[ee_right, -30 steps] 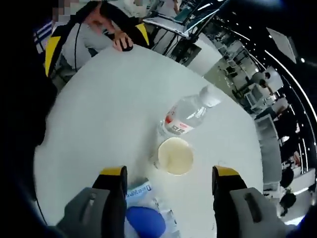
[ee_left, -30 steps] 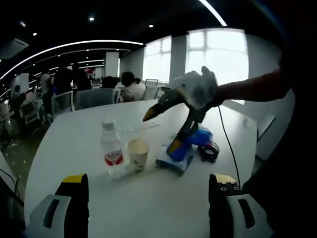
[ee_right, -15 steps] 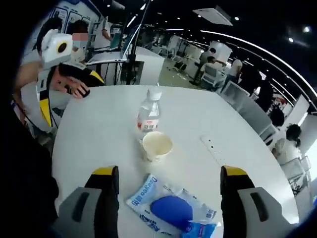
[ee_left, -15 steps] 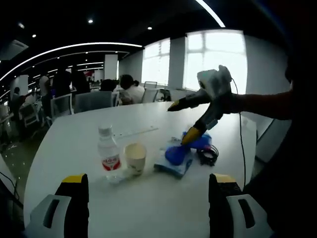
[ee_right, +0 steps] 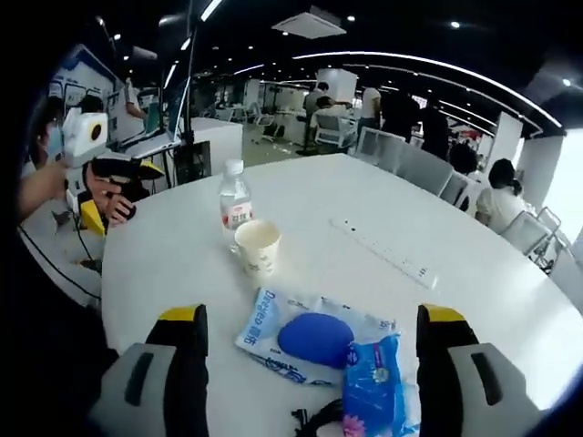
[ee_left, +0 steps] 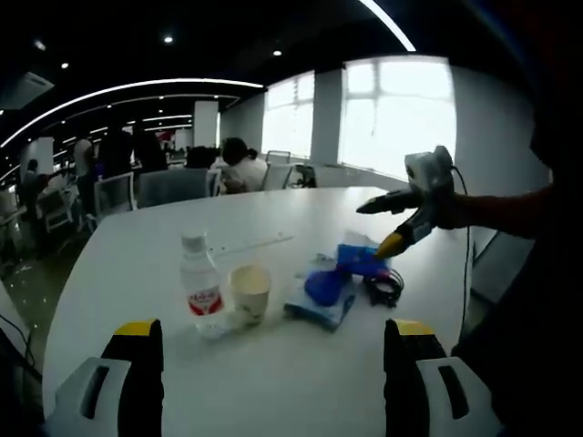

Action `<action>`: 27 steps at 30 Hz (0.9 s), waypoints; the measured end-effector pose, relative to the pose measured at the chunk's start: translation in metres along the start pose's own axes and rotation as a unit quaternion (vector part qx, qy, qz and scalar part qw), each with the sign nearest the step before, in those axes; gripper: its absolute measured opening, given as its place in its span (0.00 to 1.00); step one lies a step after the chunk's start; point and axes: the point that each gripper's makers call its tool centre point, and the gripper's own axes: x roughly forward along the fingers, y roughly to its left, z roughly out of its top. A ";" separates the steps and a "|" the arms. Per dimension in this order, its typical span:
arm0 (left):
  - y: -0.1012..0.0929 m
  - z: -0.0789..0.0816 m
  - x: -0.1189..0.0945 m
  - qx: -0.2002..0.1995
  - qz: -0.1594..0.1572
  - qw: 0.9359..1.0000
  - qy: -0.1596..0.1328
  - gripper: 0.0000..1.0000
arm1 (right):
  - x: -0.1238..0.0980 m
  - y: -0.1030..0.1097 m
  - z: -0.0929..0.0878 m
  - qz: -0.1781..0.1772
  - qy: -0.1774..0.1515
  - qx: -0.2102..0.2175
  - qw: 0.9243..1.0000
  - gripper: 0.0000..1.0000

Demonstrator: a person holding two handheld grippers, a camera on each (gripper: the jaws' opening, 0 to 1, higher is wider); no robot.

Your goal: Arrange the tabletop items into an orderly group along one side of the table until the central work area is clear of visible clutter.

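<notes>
Left gripper view: own jaws of the left gripper (ee_left: 270, 364) standing wide apart at the bottom edge, empty, low over the near part of the round white table (ee_left: 137, 264). Mid-table, a small cluster: clear plastic water bottle with white cap and red label (ee_left: 202, 286) upright, a cream paper cup (ee_left: 250, 293) upright just beside it, then a flat clear wipes packet with a blue oval patch (ee_left: 321, 296), a blue tissue pack (ee_left: 363, 259) lying partly on that packet's far end, and a coil of black cable (ee_left: 386, 281) close against both. Right gripper (ee_left: 393, 218) held in the air above and beyond the tissue pack, yellow-tipped jaws spread, carrying nothing.

Right gripper view: own jaws parted wide and empty, framing the wipes packet (ee_right: 310, 337) and tissue pack (ee_right: 375, 371) just ahead; black cable (ee_right: 314, 421) at the bottom edge. Bottle (ee_right: 235, 208) and cup (ee_right: 258, 248) beyond, touching or nearly so. A long white power strip (ee_right: 385, 251) flat on the table (ee_right: 510, 282), well apart from the cluster. Left gripper (ee_right: 91, 159) at the far left rim.

Step in hand, by the look of it: early, nothing gripped, items near the centre. Next move probably calls for lowering the right gripper onto the tissue pack or packet, closing on an edge, and carrying it toward one side, without dragging the cable or tipping the cup.
</notes>
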 end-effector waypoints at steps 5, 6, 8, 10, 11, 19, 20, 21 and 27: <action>-0.001 0.001 0.000 0.002 0.003 1.000 -0.001 1.00 | -0.021 -0.011 -0.017 -0.024 0.000 0.030 0.999 0.92; -0.001 0.001 0.000 0.002 0.003 1.000 -0.001 1.00 | -0.023 -0.012 -0.020 -0.025 -0.001 0.034 0.999 0.92; -0.002 0.001 0.000 0.003 0.002 1.000 0.001 1.00 | -0.028 -0.013 -0.026 -0.028 0.002 0.038 0.999 0.92; -0.004 0.001 0.000 0.004 0.000 1.000 0.001 1.00 | -0.035 -0.016 -0.036 -0.037 0.008 0.045 0.998 0.92; -0.005 0.001 0.000 0.005 -0.002 1.000 0.001 1.00 | -0.038 -0.017 -0.038 -0.040 0.005 0.049 0.998 0.92; -0.008 0.002 0.001 0.005 -0.002 1.000 -0.001 1.00 | -0.052 -0.025 -0.044 -0.052 -0.001 0.061 0.997 0.93; -0.009 0.002 0.001 0.004 -0.002 1.000 0.001 1.00 | -0.053 -0.025 -0.046 -0.053 -0.001 0.061 0.997 0.93; -0.010 0.001 0.001 0.004 -0.002 1.000 0.002 1.00 | -0.055 -0.025 -0.046 -0.055 0.000 0.062 0.997 0.94; -0.012 0.000 0.000 0.006 0.001 1.000 0.006 1.00 | -0.063 -0.027 -0.052 -0.065 -0.001 0.071 0.995 0.94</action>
